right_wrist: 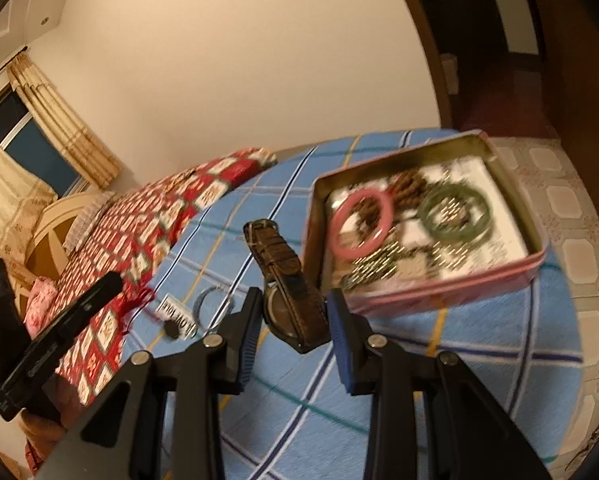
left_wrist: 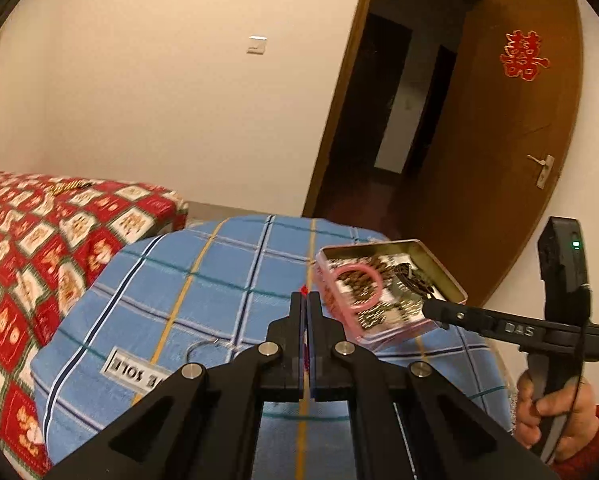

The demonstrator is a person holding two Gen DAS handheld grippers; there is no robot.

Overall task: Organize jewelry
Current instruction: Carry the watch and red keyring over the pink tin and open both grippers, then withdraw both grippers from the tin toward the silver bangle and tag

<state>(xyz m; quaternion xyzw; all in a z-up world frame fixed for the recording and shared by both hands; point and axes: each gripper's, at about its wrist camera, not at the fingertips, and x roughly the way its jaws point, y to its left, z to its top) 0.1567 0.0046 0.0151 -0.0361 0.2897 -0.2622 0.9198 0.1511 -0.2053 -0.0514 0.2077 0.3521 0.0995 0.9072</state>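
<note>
While the left gripper (left_wrist: 304,300) is clenched with nothing visible between its pads, its camera shows the tin (left_wrist: 443,276) just ahead and to the right on the blue checked cloth (left_wrist: 219,280), with a pink bangle (left_wrist: 357,286) lying inside; the right gripper (left_wrist: 429,304) reaches to the tin's near edge from the right, carried by a hand (left_wrist: 547,412). From the right wrist, the right gripper (right_wrist: 291,320) is grasping a watch (right_wrist: 289,296), its pads against the leather strap near the dial. The strap's long axis runs away from the gripper, tilted up toward the tin's left wall. Inside the tin (right_wrist: 439,284), just ahead and right of the watch, lie the pink bangle (right_wrist: 361,226), a green bangle (right_wrist: 455,212) and blurred beads. A thin wire ring (right_wrist: 213,306) rests on the cloth left of the watch. Judging by this, the right hand is nearer, and the watch must travel forward and right over the tin's near wall.
</note>
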